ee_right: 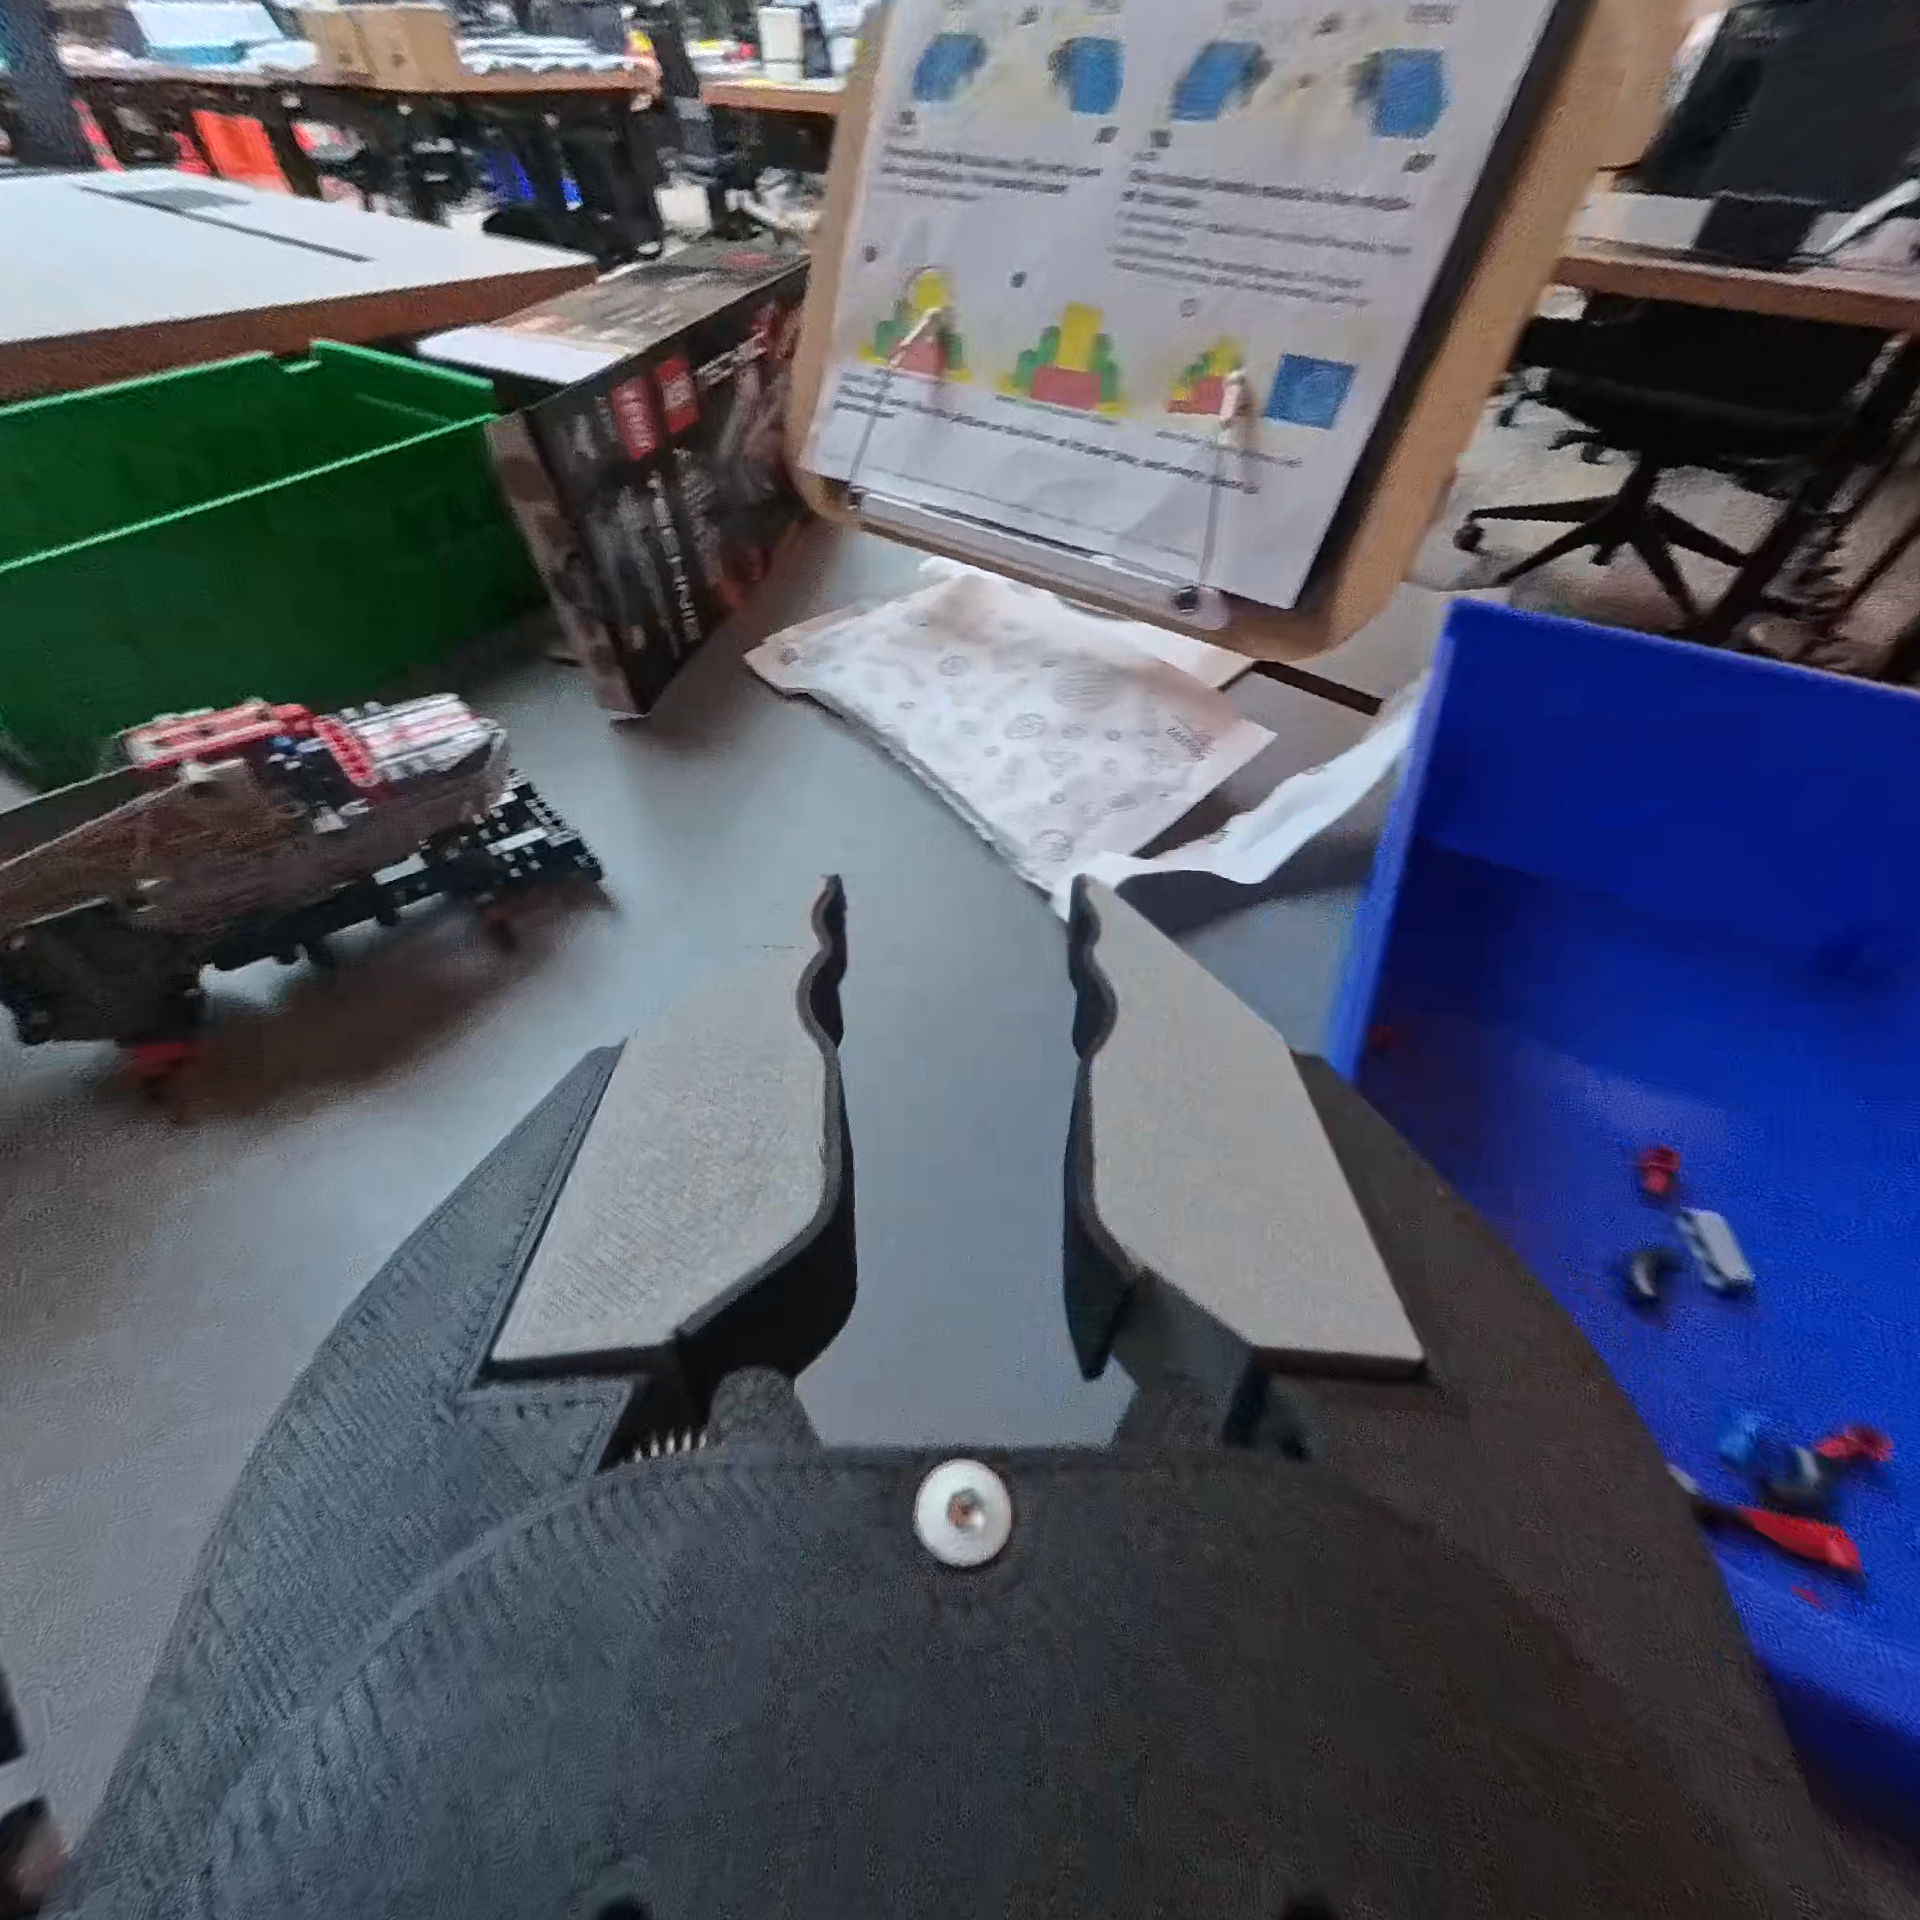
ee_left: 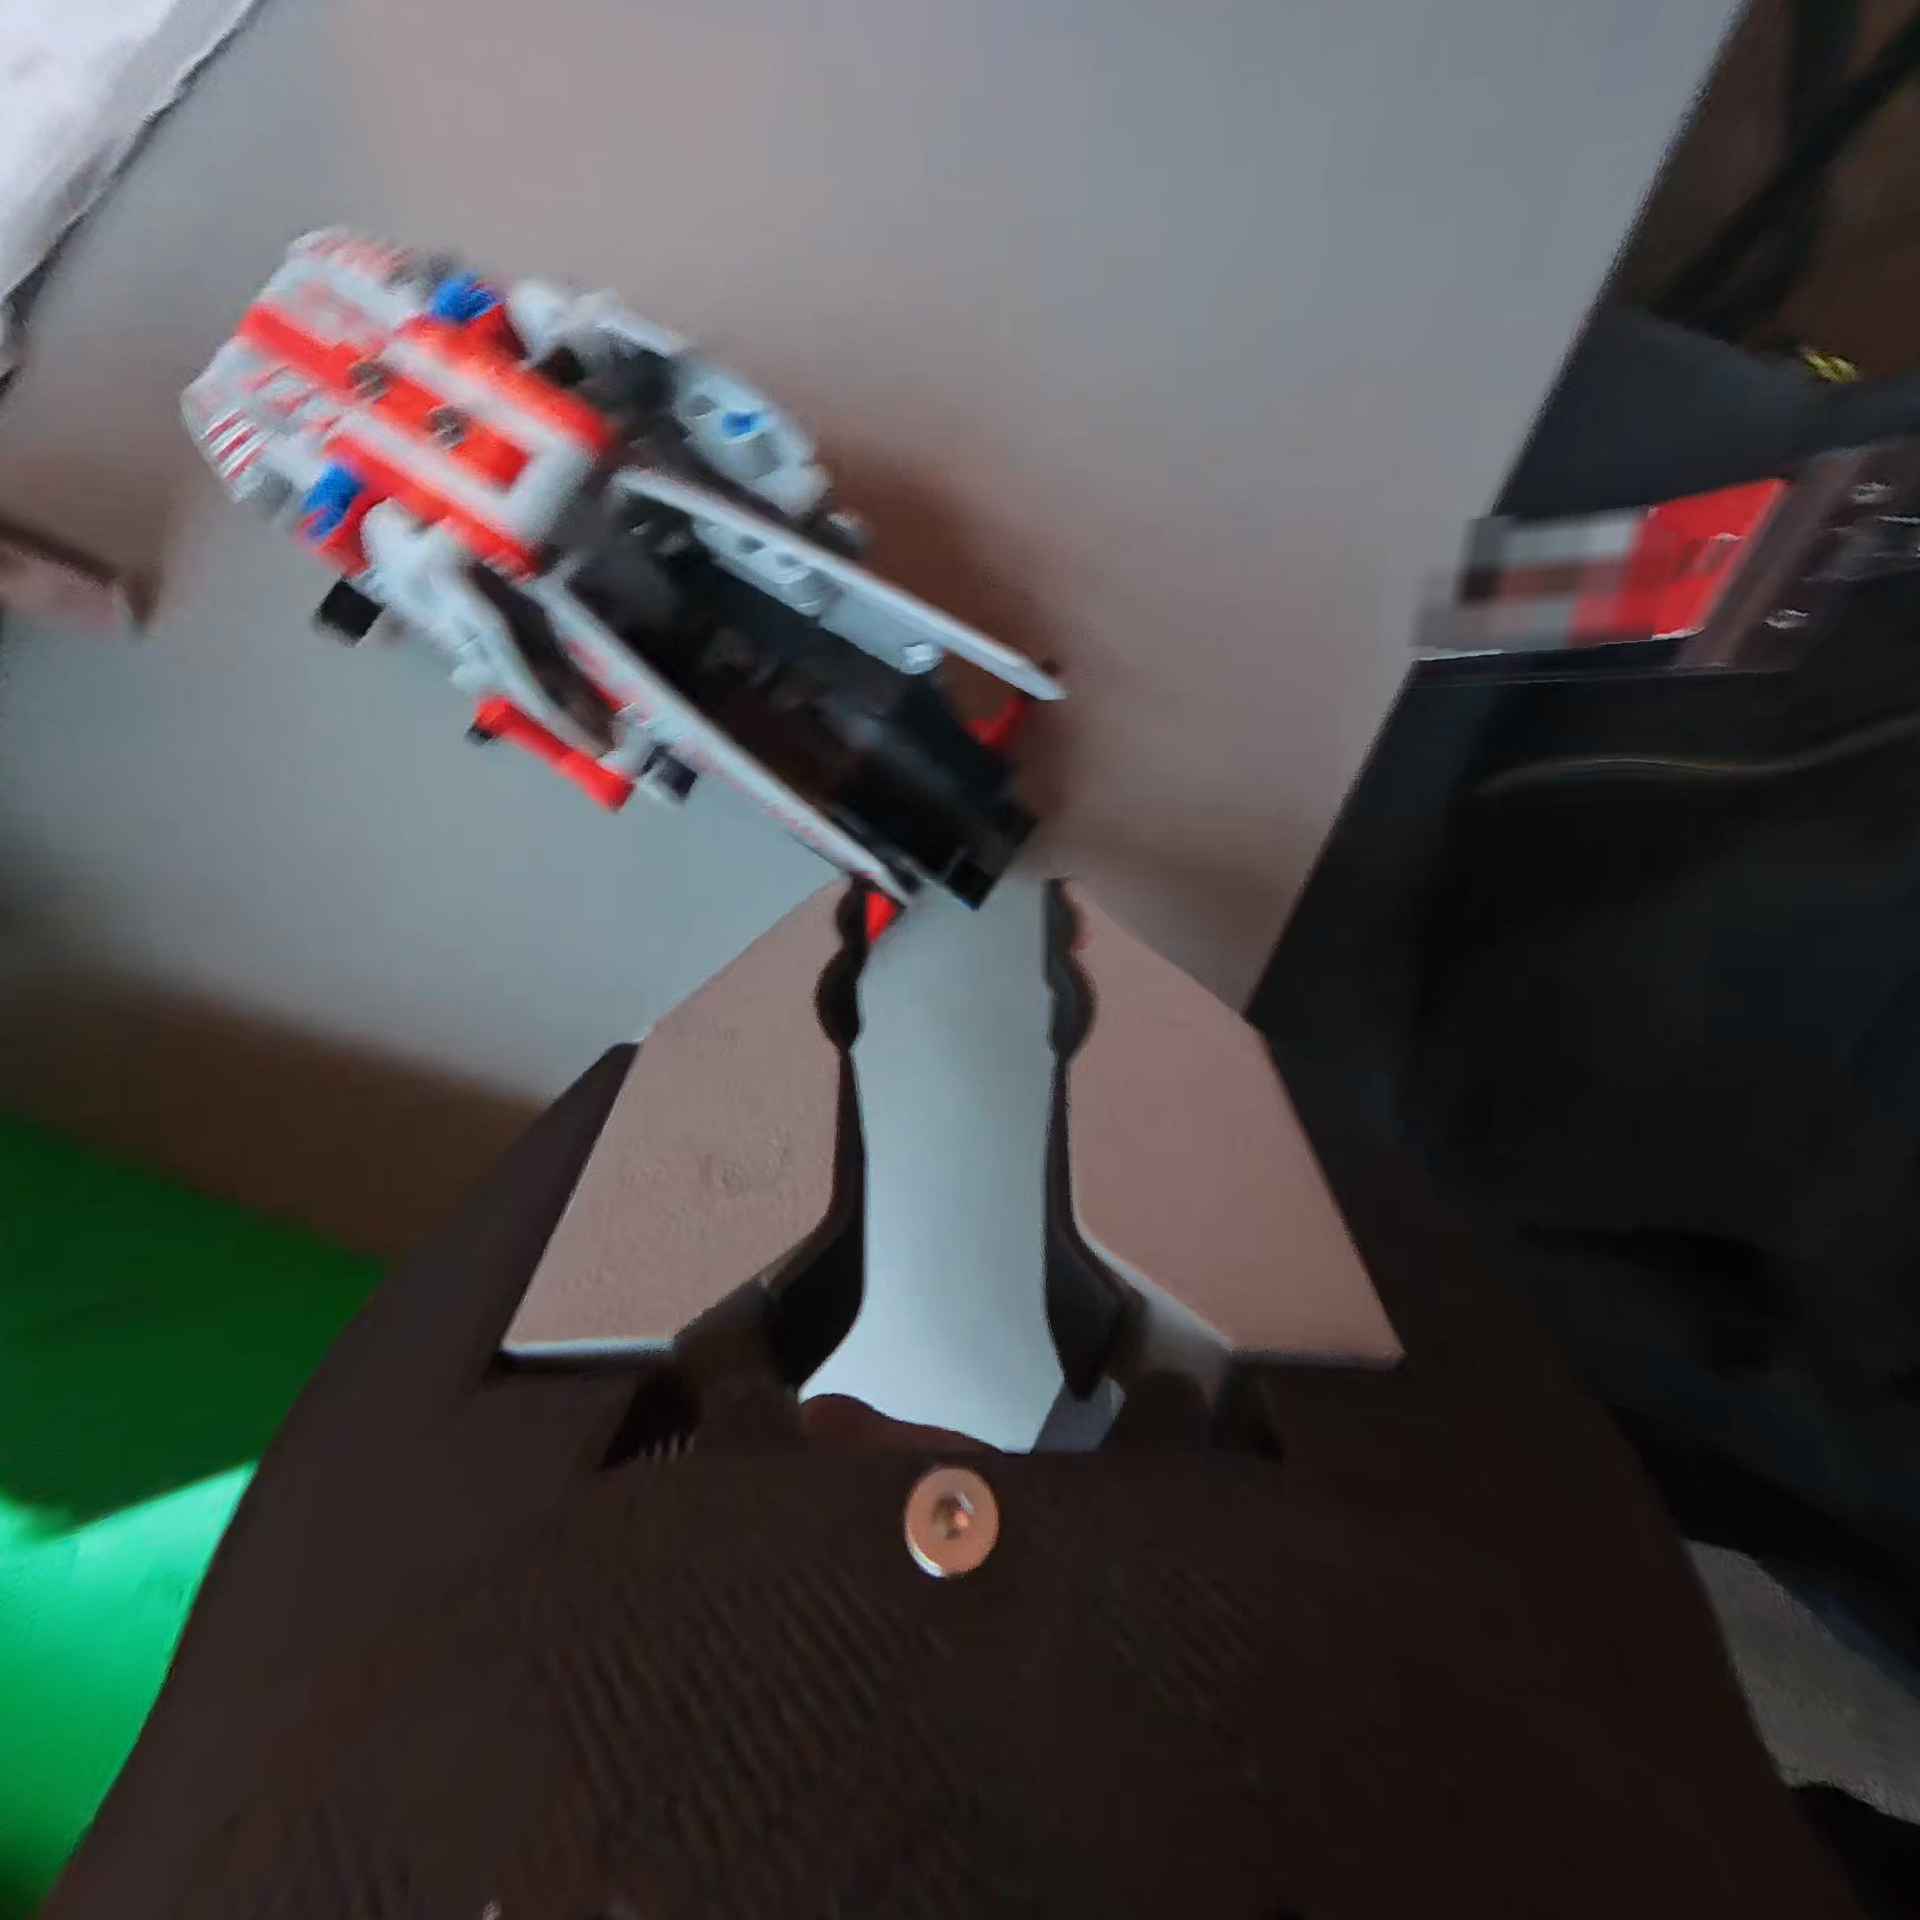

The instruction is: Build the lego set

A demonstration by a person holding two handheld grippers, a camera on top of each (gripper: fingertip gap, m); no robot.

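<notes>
My left claw (ee_left: 951,904): jaws apart, nothing clamped. Its left tip sits at the black tail end of the lego model (ee_left: 582,530); whether they touch, I cannot tell through the blur.

Lego model: red, white and black build with blue pins and two long grey panels, lying on the grey worktop (ee_left: 1143,312) just ahead of the left claw. In my right wrist view the same model (ee_right: 281,831) rests to the left, well apart from the right claw.

My right claw (ee_right: 951,914): jaws apart, empty, over bare worktop (ee_right: 727,790).

Blue bin (ee_right: 1621,790): just right of the right claw. Contents: a few loose small pieces (ee_right: 1704,1262), red, blue, grey and black, scattered on its floor; much of the floor bare.

Green crate (ee_right: 239,499): far left, behind the model. Interior not visible from here.

Lego box (ee_right: 665,468): dark, standing on end, between green crate and stand.

Instruction sheet (ee_right: 1143,260): propped on a wooden stand at the far edge.

Paper bag (ee_right: 1018,717): printed, lying flat below the stand.

Open room: clear worktop between model and blue bin, straight ahead of the right claw. In the left view, the worktop's edge (ee_left: 1538,436) runs along the right.
</notes>
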